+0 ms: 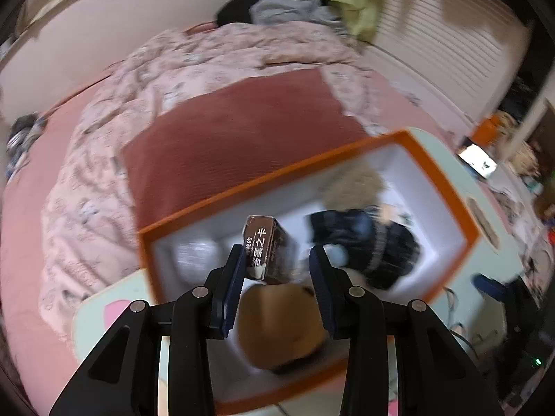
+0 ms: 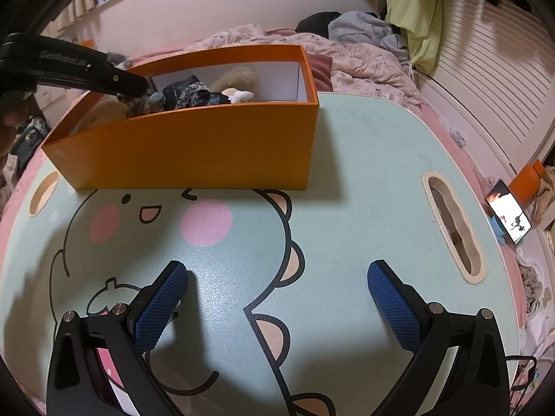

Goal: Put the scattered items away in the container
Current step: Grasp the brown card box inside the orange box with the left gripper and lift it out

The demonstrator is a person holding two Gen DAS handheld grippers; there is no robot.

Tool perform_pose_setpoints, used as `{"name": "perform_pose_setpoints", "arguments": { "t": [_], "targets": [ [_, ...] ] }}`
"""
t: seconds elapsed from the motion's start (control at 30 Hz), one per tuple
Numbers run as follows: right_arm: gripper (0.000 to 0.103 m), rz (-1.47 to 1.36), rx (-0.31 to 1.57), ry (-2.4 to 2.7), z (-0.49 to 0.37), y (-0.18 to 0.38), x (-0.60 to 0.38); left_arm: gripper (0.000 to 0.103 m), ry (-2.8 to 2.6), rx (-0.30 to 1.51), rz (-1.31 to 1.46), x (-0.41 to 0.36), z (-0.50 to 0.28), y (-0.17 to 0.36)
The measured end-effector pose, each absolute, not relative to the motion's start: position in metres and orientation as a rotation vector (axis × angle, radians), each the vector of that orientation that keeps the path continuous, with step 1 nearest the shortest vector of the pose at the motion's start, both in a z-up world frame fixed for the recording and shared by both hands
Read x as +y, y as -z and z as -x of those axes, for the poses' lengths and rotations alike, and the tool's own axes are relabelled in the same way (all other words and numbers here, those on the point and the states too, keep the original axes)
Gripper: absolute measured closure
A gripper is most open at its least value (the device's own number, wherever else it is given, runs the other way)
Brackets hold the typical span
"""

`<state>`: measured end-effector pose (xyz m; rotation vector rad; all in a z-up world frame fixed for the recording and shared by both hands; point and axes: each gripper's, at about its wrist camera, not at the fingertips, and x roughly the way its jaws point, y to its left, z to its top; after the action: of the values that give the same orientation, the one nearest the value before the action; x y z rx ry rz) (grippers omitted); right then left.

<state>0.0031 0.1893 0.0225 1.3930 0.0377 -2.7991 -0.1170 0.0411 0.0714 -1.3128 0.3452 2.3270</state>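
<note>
The left gripper is hanging over the open orange cardboard box with a white lining, its blue ribbed pads partly apart; a small dark brown card pack with white lettering is standing tilted between them, touching the left pad while a clear gap is showing at the other, so the jaws are not clamping it. The pack is sitting inside the box, above a round tan plush toy that is lying just below it. Farther along the box interior a dark navy lace-trimmed garment is lying beside a fluffy beige pompom, though motion is blurring much of this view. The right gripper is hovering over the pale mint table top printed with a cartoon animal face, its jaws spread wide with nothing between them. From that side, a small white bow is showing among the box contents. The box is standing on the table's far left part, and behind it a rumpled pink floral quilt is covering the bed. A lit phone is leaning near an orange bottle to the right.
</note>
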Motion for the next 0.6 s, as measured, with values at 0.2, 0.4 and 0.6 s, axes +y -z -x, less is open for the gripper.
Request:
{"name": "perform_pose_setpoints", "arguments": {
  "t": [0.2,0.4,0.6],
  "targets": [
    [0.0,-1.393,0.038,2.799,-0.004,-0.022,0.188,0.064,-2.344,0.442,1.264,0.06,0.113,-0.074],
    [0.0,-1.392,0.038,2.799,-0.003,-0.021,0.187,0.064,-2.4,0.35,1.258,0.039,0.119,-0.084],
    [0.0,-1.392,0.038,2.799,-0.002,-0.02,0.186,0.064,-2.451,0.251,1.258,0.01,0.143,-0.096]
  ]
}}
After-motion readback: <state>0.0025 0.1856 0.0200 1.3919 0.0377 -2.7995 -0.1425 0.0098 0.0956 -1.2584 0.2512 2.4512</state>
